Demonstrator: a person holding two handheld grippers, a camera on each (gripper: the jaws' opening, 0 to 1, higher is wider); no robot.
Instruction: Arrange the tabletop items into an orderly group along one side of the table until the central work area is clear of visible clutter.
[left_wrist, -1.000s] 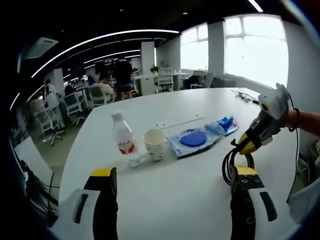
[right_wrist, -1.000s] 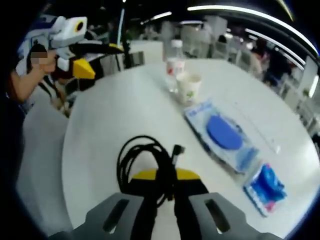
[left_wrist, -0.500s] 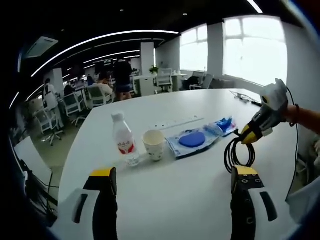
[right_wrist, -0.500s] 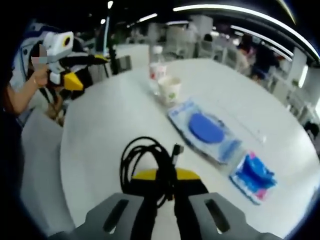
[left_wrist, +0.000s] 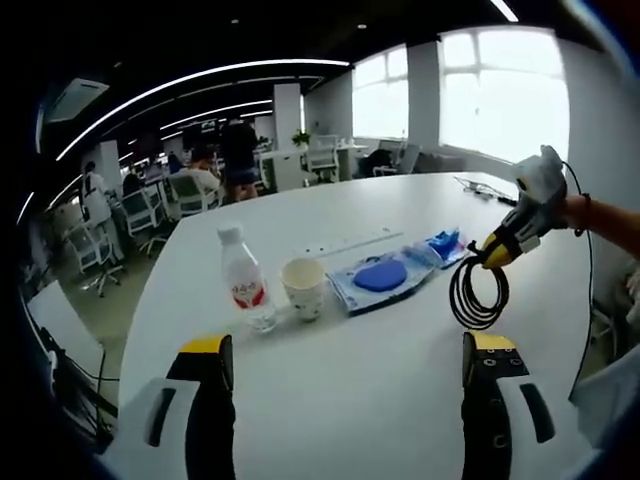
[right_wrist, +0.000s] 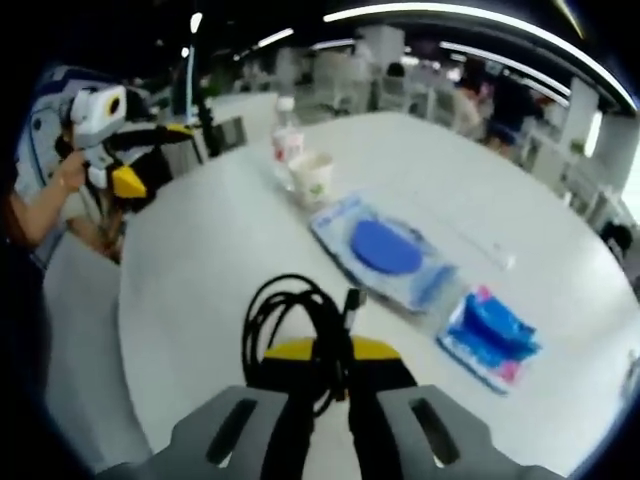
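— Where do we have the cable?

— Our right gripper has its jaws closed on the black coil, lifted off the table, it seems.

— And the left gripper?

— Jaws wide apart, holding nothing. Bottle, cup, blue pack and small packet line the far edge.

My left tool has black jaws capped in yellow on pale grey mounts; my right tool matches, yellow-tipped with slotted grey mounts.
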